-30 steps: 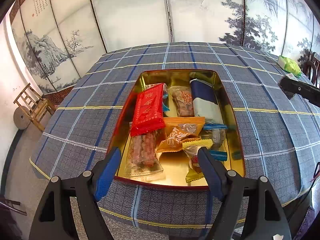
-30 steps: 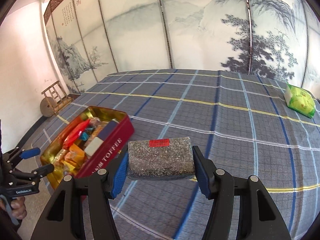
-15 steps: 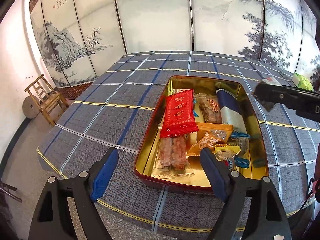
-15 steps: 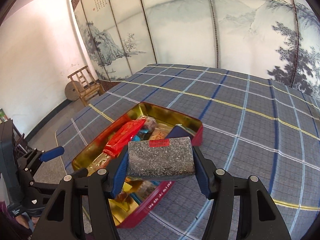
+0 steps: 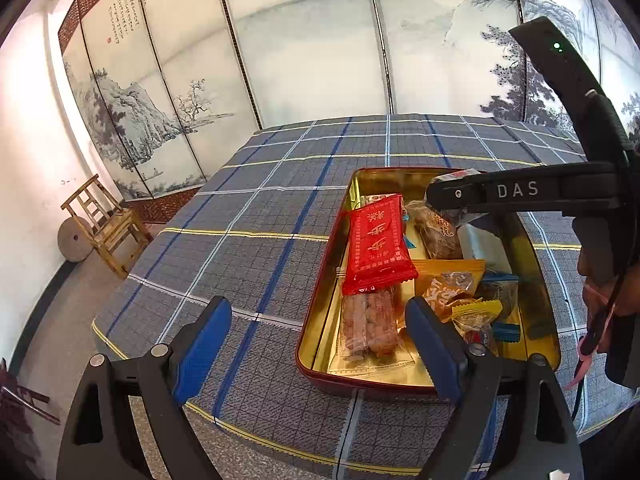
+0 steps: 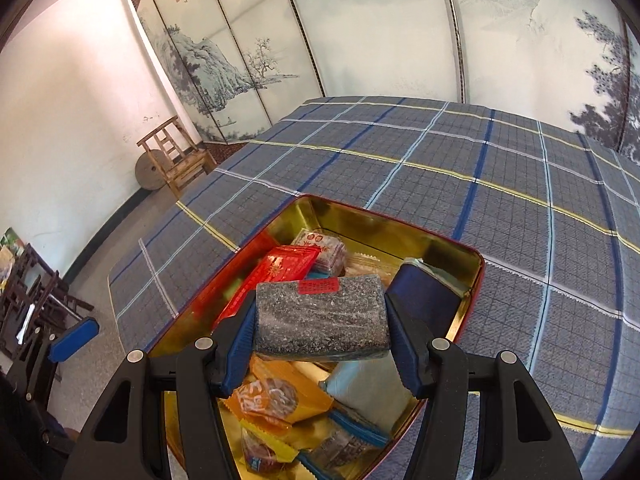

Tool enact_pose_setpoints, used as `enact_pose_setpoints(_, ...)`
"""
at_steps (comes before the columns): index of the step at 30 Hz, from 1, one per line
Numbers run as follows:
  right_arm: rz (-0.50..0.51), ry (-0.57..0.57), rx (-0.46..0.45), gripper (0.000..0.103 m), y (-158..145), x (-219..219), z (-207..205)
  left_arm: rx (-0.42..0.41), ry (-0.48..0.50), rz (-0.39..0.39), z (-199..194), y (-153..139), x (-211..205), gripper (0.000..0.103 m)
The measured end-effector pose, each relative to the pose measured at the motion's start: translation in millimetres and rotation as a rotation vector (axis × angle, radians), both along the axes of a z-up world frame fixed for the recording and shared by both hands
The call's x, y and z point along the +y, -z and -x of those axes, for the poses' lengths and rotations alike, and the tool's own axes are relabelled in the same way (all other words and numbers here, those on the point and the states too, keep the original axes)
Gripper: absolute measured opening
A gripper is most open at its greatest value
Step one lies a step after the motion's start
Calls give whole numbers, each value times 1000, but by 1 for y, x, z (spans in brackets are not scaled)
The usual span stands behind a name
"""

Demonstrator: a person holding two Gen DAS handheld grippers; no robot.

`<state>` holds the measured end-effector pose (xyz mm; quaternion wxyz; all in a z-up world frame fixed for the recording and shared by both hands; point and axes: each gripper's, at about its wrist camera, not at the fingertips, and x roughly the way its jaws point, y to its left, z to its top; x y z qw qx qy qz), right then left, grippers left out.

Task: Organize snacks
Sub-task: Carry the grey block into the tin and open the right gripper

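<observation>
A red tin with a gold inside (image 5: 320, 332) (image 6: 400, 224) lies on the plaid cloth and holds several wrapped snacks, among them a red packet (image 5: 376, 244) (image 6: 276, 276). My right gripper (image 6: 320, 320) is shut on a grey speckled snack bar with a red label (image 6: 320, 320) and holds it above the tin's middle. In the left wrist view the right gripper's black body (image 5: 520, 196) reaches in over the tin's far right. My left gripper (image 5: 316, 344) is open and empty, at the tin's near left corner.
The plaid tablecloth (image 5: 248, 248) (image 6: 480, 160) covers the table, whose near edge lies just below my left gripper. A wooden chair (image 5: 104, 224) (image 6: 176, 156) and a round stone stand on the floor at the left. Painted screens (image 5: 320, 48) back the table.
My right gripper has carried the speckled bar leftward from the bare cloth to above the tin. My left gripper has shifted left, so the tin now sits to its right.
</observation>
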<state>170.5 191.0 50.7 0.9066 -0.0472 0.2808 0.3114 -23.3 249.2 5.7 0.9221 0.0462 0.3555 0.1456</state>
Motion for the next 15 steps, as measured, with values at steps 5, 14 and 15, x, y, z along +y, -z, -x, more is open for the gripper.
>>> enact_pose_setpoints(5,7,23,25,61,3,7,-16,-9,-5,23,-4,0,7,91)
enact_pose_setpoints(14,18,39,37,61,5,19,-29,-32,3,32,-4,3,14,95)
enact_pose_setpoints(15,18,39,39,61,5,20,-30,-35,3,31,-4,3,14,95)
